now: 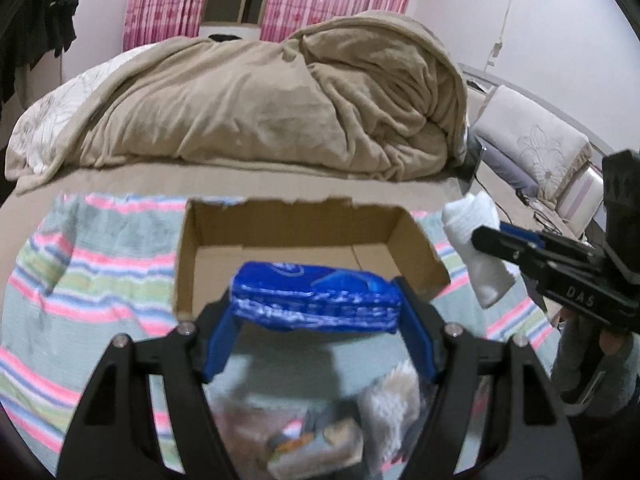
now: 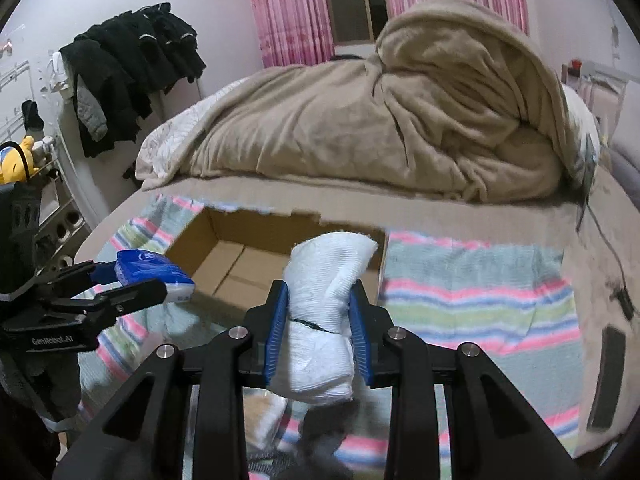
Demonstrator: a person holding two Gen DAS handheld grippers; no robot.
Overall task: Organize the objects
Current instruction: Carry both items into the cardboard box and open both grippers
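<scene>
Left wrist view: left gripper fingers clamped on blue tissue pack, long axis crosswise, cardboard box straight ahead & just below. Right gripper fingers pinch rolled white cloth upright, box ahead-left. Left looks nearer to the box.

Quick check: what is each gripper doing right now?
Left gripper: shut on the blue packet.
Right gripper: shut on the white roll.
</scene>
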